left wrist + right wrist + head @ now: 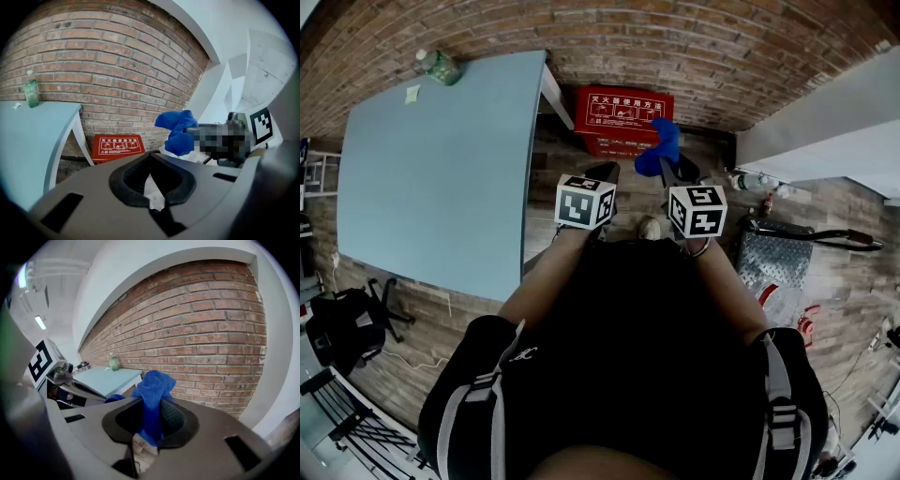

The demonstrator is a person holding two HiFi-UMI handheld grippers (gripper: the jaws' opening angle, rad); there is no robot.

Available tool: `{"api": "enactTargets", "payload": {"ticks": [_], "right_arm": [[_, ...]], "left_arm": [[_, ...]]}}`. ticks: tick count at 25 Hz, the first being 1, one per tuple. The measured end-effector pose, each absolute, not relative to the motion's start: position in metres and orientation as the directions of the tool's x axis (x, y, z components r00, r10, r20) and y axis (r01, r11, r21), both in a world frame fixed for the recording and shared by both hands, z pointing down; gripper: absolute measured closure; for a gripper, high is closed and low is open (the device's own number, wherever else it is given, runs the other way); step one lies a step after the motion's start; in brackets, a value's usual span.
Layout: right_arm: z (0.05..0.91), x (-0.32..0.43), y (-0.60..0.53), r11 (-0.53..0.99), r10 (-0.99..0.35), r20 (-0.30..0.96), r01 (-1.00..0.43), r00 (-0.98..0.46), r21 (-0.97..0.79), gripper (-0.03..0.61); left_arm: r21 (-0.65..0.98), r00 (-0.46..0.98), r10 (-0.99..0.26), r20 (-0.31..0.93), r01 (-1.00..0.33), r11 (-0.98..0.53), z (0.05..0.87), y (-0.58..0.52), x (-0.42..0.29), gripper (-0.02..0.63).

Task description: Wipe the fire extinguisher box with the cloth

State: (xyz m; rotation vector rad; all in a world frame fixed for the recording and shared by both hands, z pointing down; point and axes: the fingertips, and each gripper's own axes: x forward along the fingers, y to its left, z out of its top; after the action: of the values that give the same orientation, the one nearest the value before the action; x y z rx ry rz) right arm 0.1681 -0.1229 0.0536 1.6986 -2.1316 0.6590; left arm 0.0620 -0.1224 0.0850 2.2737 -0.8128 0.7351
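The red fire extinguisher box (623,117) stands on the floor against the brick wall, ahead of both grippers; the left gripper view shows it low beside the table leg (118,146). My right gripper (675,171) is shut on a blue cloth (659,148), which bunches up above the jaws (152,390) and hangs in the air short of the box. In the left gripper view the cloth (178,131) appears to the right. My left gripper (602,173) is beside it, its jaws (152,187) together with nothing in them.
A light blue table (441,169) fills the left, with a green bottle (441,66) at its far corner. A white pillar (825,131) stands right of the box. A metal tread plate (769,258) and a plastic bottle (755,181) lie on the floor to the right.
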Motion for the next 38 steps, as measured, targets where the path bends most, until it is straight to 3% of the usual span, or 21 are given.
{"api": "enactTargets", "payload": {"ticks": [5,12,20,32,38], "right_arm": [[0.063,0.119,-0.133,0.184,-0.806,0.556,-0.979,-0.202,-0.090,0.489],[0.104,0.066,-0.122,0.300,-0.724,0.659,-0.953,-0.205,0.032,0.489],[0.176,0.041,-0.153,0.419,-0.659,0.686,-0.908,-0.310,-0.009,0.489],[0.387,0.021,-0.235,0.566,-0.718,0.562,-0.815,-0.412,0.125,0.489],[0.443,0.015,-0.275,0.553,-0.801,0.408,-0.803,-0.439,0.222,0.489]], "left_arm": [[0.358,0.668,-0.351,0.657,-0.686,-0.634,0.101,-0.140,0.017,0.606],[0.399,0.642,-0.344,0.685,-0.726,-0.560,0.161,-0.143,-0.031,0.606],[0.394,0.585,-0.390,0.711,-0.791,-0.469,0.238,-0.154,-0.046,0.606],[0.439,0.522,-0.541,0.659,-0.852,-0.286,0.436,-0.192,-0.059,0.606],[0.399,0.526,-0.667,0.527,-0.846,-0.353,0.468,-0.242,-0.074,0.606]]}}
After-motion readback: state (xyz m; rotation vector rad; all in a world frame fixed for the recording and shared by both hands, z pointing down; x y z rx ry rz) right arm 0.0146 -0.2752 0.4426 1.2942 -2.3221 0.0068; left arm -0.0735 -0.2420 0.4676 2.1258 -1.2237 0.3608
